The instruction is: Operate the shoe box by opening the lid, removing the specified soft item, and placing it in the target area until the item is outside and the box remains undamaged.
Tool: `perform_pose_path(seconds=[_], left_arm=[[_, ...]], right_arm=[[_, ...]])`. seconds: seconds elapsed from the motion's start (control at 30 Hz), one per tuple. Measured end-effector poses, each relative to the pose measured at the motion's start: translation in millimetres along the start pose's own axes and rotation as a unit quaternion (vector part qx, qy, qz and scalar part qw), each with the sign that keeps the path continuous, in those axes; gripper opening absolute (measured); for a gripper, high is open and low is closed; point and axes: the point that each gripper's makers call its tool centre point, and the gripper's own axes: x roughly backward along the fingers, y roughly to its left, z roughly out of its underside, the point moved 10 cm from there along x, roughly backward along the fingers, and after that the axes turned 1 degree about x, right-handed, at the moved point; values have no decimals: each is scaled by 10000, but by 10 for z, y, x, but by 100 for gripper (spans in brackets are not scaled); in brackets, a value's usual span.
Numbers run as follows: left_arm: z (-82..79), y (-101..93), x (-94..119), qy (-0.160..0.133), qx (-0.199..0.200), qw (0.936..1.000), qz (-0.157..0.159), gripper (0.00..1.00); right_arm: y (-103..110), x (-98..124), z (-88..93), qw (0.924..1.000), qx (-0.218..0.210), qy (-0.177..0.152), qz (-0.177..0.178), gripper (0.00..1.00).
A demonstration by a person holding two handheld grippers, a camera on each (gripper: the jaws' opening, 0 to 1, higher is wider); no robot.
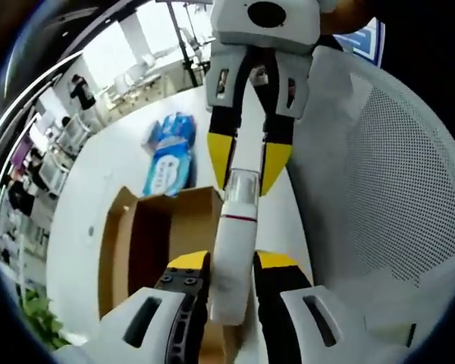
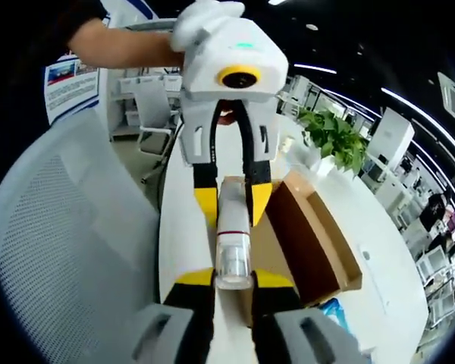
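Shoe box (image 1: 155, 243) open on desk (image 1: 98, 174), interior looks empty. Left hand-held gripper (image 1: 231, 265) and right hand-held gripper (image 2: 233, 282) both pinching white tube (image 1: 235, 235) above box.

My bench is a white table (image 1: 98, 174) w/ a blue-and-white soft pack of wipes or tissues (image 1: 169, 155) lying on it. A white mesh-back chair (image 1: 394, 182) sits right beside the table edge, mesh side toward me. Further off: a green potted plant (image 2: 335, 138), a poster w/ blue header (image 2: 70, 85), more white chairs and desks in bkgd (image 2: 148, 102).
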Motion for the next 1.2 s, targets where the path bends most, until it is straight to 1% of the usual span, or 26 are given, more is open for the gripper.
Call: perform_pose_path(seconds=[0.13, 0.23, 0.33, 0.5, 0.57, 0.73, 0.87, 0.97, 1.0, 1.03, 1.1, 1.17, 1.2], left_arm=[[9, -20, -27, 40, -127, 9999, -31, 22], [17, -55, -44, 150, -283, 9995, 22, 21], [10, -81, -57, 250, -341, 9991, 23, 20], [23, -116, -79, 356, -237, 9991, 55, 19], [27, -121, -80, 355, -212, 9991, 39, 19], [35, -136, -86, 347, -102, 9993, 12, 19], [38, -144, -88, 349, -1, 9994, -20, 19], [87, -136, -99, 453, 57, 9989, -86, 19], [109, -135, -98, 463, 64, 9988, -113, 19], [118, -133, -94, 448, 89, 9989, -138, 19], [129, -134, -84, 376, 173, 9990, -188, 19], [139, -134, -82, 345, 175, 9989, -257, 19], [143, -136, -82, 327, 158, 9989, -303, 19]], right_arm=[[6, -11, 14, 10000, -7, 11, -10, 13], [29, -26, 23, 10000, 41, 10, -55, 13], [43, -48, 40, 9999, 91, 1, -96, 13], [69, -72, 63, 9996, 190, -22, -189, 14], [72, -76, 72, 9996, 196, -26, -189, 14], [72, -77, 94, 9997, 102, -72, -195, 15], [52, -59, 118, 9996, -170, -159, -157, 16], [47, -47, 160, 9990, -402, -121, -149, 21], [48, -41, 170, 9981, -561, -220, -128, 24], [54, -38, 176, 9970, -705, -283, -148, 24], [56, -33, 199, 9944, -980, -338, -191, 24], [48, -32, 233, 9904, -1306, -416, -161, 25], [49, -32, 238, 9897, -1358, -428, -174, 25]])
